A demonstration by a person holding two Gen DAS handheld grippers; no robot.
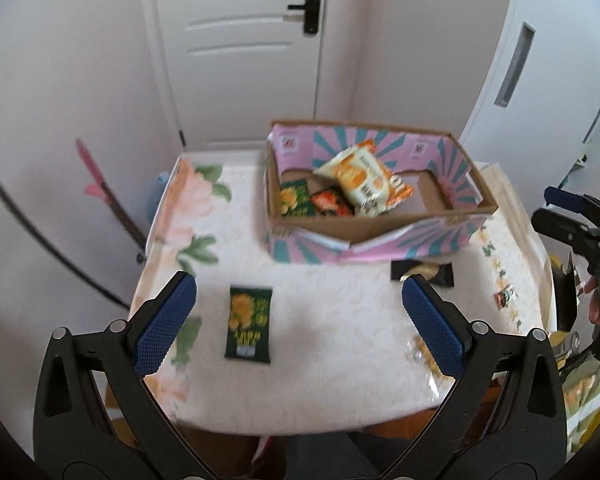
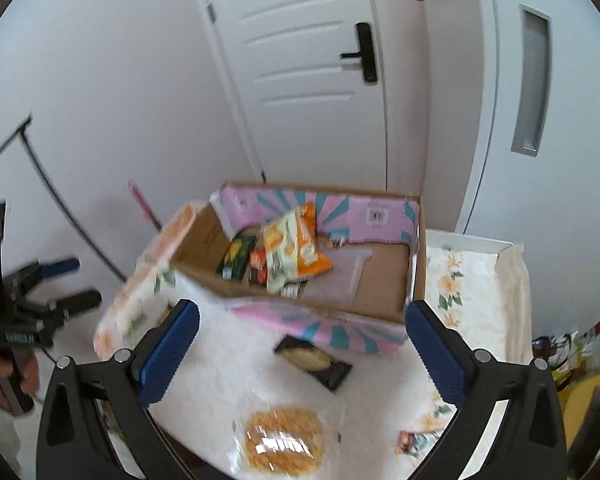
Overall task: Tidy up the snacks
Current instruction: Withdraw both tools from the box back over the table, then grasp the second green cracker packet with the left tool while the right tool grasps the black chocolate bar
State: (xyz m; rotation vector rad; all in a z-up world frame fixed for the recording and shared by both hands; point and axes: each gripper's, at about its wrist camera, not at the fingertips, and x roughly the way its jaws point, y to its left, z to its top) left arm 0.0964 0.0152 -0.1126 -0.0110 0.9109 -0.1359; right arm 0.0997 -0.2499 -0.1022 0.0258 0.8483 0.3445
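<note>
Box (image 1: 380,232), table's (image 1: 340,320) far edge: several packs in. Loose: green pack (image 1: 249,323), black pack (image 2: 314,362), clear bag (image 2: 285,444), small pack (image 2: 414,440). Left gripper (image 1: 300,320), right gripper (image 2: 302,354): jaws wide, empty.

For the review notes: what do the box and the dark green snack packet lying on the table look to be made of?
Box: corrugated cardboard, seemingly; plain brown matte inside, pink and teal print outside, creased front wall. Dark green snack packet: looks like printed plastic or foil film, thin and flat; blur hides any sheen.

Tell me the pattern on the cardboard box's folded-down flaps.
Pink with teal sunburst rays on the cardboard box; clearest in the left wrist view.
</note>
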